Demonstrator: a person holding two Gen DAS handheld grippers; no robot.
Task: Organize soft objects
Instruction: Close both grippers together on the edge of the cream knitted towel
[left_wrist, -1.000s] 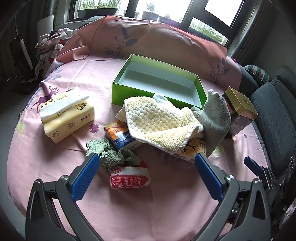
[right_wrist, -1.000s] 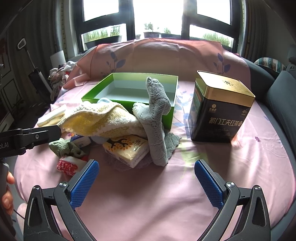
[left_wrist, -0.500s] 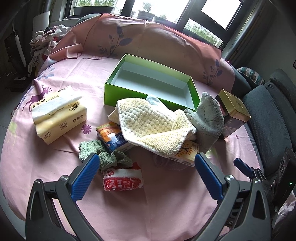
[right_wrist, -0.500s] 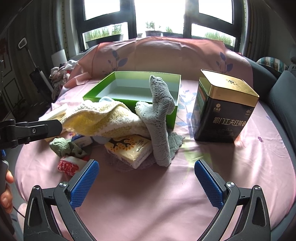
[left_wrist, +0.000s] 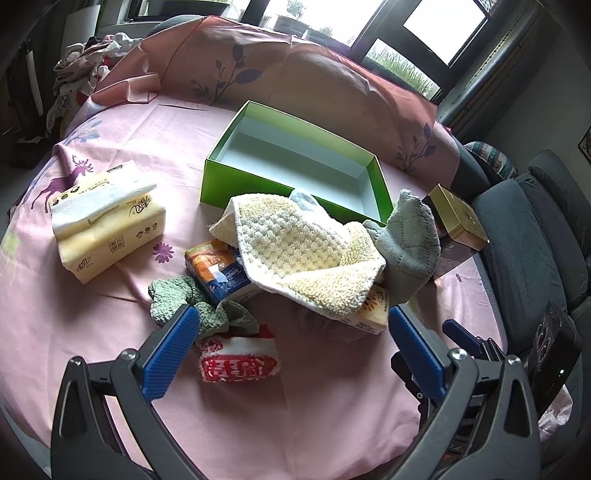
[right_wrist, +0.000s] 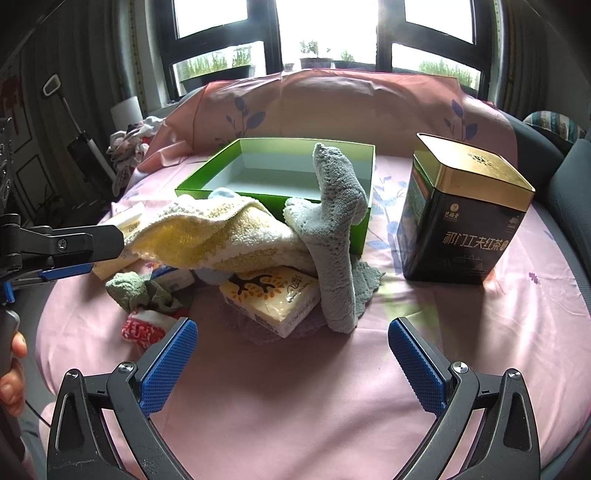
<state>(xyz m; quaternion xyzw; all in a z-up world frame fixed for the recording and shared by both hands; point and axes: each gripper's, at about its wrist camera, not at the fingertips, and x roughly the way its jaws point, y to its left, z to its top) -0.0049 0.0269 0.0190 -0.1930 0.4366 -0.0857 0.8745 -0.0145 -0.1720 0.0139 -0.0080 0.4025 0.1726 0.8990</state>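
Now the left gripper hangs with its blue fingers spread wide and nothing between them, closer over the heap than a second ago; the red-and-white cloth lies just ahead of its left finger, touching the green knitted cloth beyond it; the yellow towel drapes over the orange tissue pack and a yellow tissue pack, with the grey knitted cloth propped against the green box, which holds nothing; the large tissue pack sits well apart to the left. Meanwhile the right gripper is likewise wide open and empty, edged slightly nearer the heap; the black-and-gold tin stands upright on the pink cloth.
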